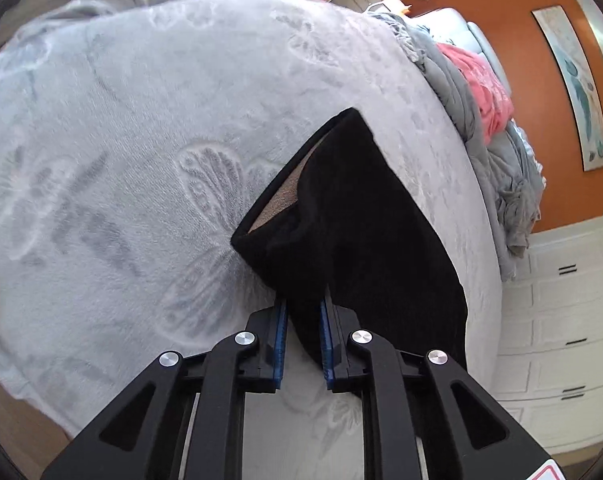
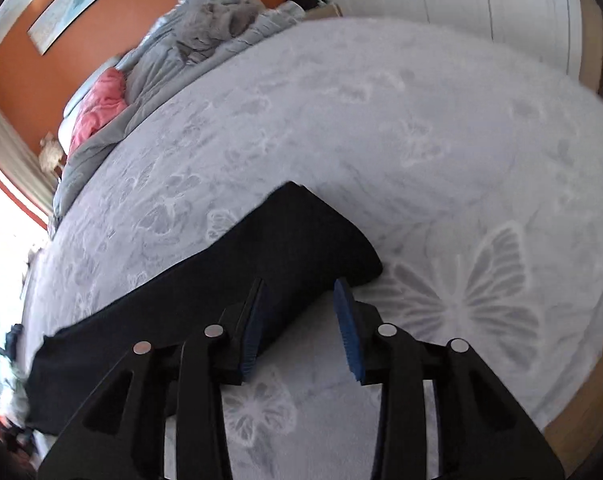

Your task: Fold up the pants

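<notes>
Pants (image 1: 357, 216) lie between left tool's (image 1: 303, 308) pads.

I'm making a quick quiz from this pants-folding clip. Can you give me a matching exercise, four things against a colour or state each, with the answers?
Column 1:
1. black pants
2. left gripper
3. right gripper
4. crumpled cloth by the orange wall

Column 2:
A. pink
B. jaws apart, cloth's edge between them, not clamped
C. lying on the grey butterfly blanket
D. pads pressing in on dark fabric

Pairs: 1-C, 2-D, 3-B, 4-A
</notes>
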A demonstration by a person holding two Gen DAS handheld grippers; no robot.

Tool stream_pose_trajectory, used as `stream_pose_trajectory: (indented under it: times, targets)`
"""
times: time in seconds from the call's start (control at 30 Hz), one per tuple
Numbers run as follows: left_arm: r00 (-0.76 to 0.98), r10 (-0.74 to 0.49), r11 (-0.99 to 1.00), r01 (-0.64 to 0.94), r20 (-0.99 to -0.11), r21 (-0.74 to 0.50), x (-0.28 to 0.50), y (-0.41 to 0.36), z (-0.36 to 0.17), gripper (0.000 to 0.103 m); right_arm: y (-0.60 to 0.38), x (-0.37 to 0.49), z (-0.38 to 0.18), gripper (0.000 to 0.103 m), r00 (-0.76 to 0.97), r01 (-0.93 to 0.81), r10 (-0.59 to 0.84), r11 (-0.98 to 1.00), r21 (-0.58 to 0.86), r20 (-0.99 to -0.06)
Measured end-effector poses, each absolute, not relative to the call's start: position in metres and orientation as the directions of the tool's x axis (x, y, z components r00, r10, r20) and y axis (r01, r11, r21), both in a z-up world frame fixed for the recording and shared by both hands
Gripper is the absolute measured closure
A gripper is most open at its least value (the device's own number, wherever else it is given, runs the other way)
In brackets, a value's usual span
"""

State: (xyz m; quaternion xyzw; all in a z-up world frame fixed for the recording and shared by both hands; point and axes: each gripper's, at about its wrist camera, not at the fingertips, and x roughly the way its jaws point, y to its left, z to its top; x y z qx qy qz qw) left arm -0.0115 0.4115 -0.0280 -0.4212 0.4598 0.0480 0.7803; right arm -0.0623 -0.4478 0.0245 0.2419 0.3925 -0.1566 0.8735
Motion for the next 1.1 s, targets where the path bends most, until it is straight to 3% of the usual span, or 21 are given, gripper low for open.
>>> stream_pose_trajectory:
  times: [0.07, 0.17, 0.23, 0.3, 0.43, 0.57, 0.67, 0.73, 0.77, 0.93, 1.03, 1.1]
  targets:
    - [0.606, -0.198, 0.726, -0.438, -0.771, -0.53, -0.024, 0.398, 0.009, 0.094, -0.393, -0.048, 0.052, 0.068, 0.669, 0.297, -0.004, 0.918, 0.263, -0.743]
    - [0.673, -0.084, 0.82, -0.373, -0.735, -0.435, -0.026, 0.369, 0.056, 0.092, -0.283, 0.002, 0.071, 0.068, 0.652, -0.019, 0.253, 0.948, 0.319, -0.715]
    - [0.686, -0.107, 0.854, -0.307, -0.719, -0.421, -0.016, 0.349, 0.067, 0.086, -0.201, 0.045, 0.063, 0.068, 0.556, -0.187, 0.441, 0.892, 0.411, -0.705]
    - [0.668, -0.144, 0.862, -0.278, -0.73, -0.424, -0.002, 0.334, 0.059, 0.082, -0.126, 0.085, 0.05, 0.069, 0.462, -0.288, 0.525, 0.851, 0.439, -0.715]
    - [0.577, -0.18, 0.861, -0.3, -0.797, -0.411, 0.026, 0.332, 0.01, 0.082, -0.019, 0.153, 0.023, 0.067, 0.382, -0.38, 0.508, 0.848, 0.37, -0.772]
    - [0.525, -0.109, 0.885, -0.335, -0.844, -0.323, 0.028, 0.344, -0.029, 0.082, 0.022, 0.197, -0.004, 0.053, 0.342, -0.369, 0.475, 0.861, 0.349, -0.811]
    - [0.525, -0.166, 0.867, -0.325, -0.835, -0.377, 0.02, 0.359, -0.047, 0.082, 0.039, 0.219, -0.031, 0.051, 0.271, -0.354, 0.443, 0.871, 0.34, -0.854]
    - [0.548, -0.195, 0.859, -0.306, -0.814, -0.411, 0.015, 0.365, -0.048, 0.082, 0.049, 0.215, -0.036, 0.07, 0.276, -0.383, 0.439, 0.866, 0.321, -0.855]
    - [0.557, -0.206, 0.852, -0.302, -0.805, -0.428, 0.014, 0.368, -0.049, 0.082, 0.057, 0.214, -0.032, 0.096, 0.262, -0.406, 0.465, 0.848, 0.341, -0.846]
    - [0.587, -0.208, 0.827, -0.321, -0.783, -0.461, 0.009, 0.371, -0.044, 0.082, 0.083, 0.231, 0.001, 0.101, 0.374, -0.449, 0.405, 0.866, 0.219, -0.834]
    - [0.569, -0.166, 0.856, -0.323, -0.805, -0.405, 0.014, 0.364, -0.045, 0.081, 0.088, 0.262, -0.028, 0.103, 0.367, -0.413, 0.268, 0.905, 0.102, -0.891]
    - [0.566, -0.138, 0.874, -0.318, -0.813, -0.369, 0.015, 0.358, -0.044, 0.081, 0.071, 0.264, -0.031, 0.102, 0.366, -0.367, 0.279, 0.92, 0.138, -0.888]
